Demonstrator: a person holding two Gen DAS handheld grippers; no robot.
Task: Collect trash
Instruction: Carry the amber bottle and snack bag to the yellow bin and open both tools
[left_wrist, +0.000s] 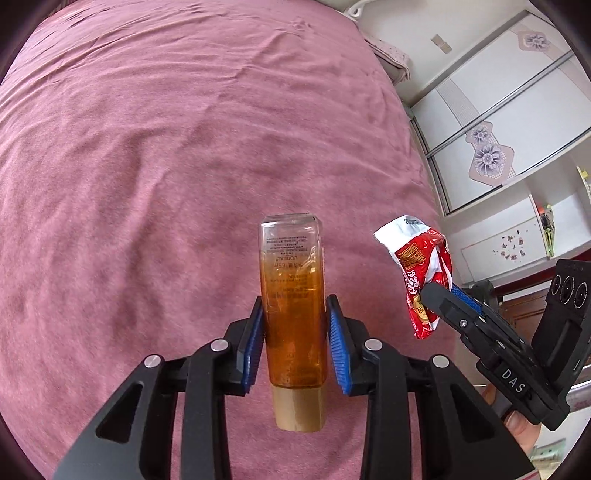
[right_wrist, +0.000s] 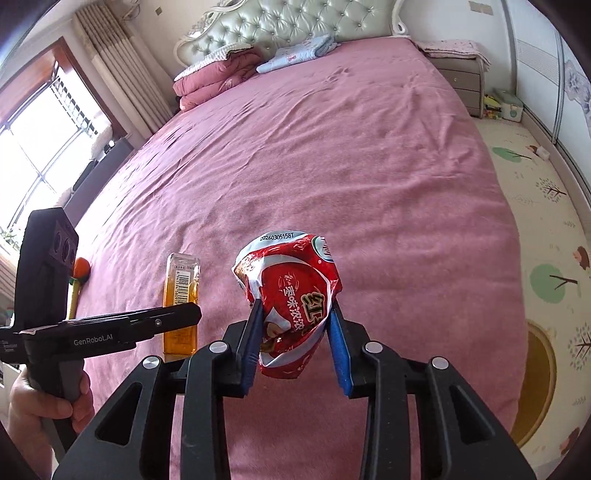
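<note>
My left gripper (left_wrist: 295, 314) is shut on a clear bottle of amber liquid (left_wrist: 293, 306) with a tan cap, held above the pink bed (left_wrist: 184, 147). My right gripper (right_wrist: 295, 314) is shut on a crumpled red and white snack wrapper (right_wrist: 291, 295), also above the bed. In the left wrist view the right gripper (left_wrist: 437, 291) and wrapper (left_wrist: 421, 266) are to the right of the bottle. In the right wrist view the left gripper (right_wrist: 192, 314) and bottle (right_wrist: 181, 299) are at the left.
Folded quilts and pillows (right_wrist: 221, 74) lie by the headboard (right_wrist: 288, 26). A nightstand (right_wrist: 461, 81) and a patterned play mat (right_wrist: 535, 221) are right of the bed. A wardrobe (left_wrist: 498, 122) stands along the wall. An orange toy (right_wrist: 81, 269) lies at the bed's left edge.
</note>
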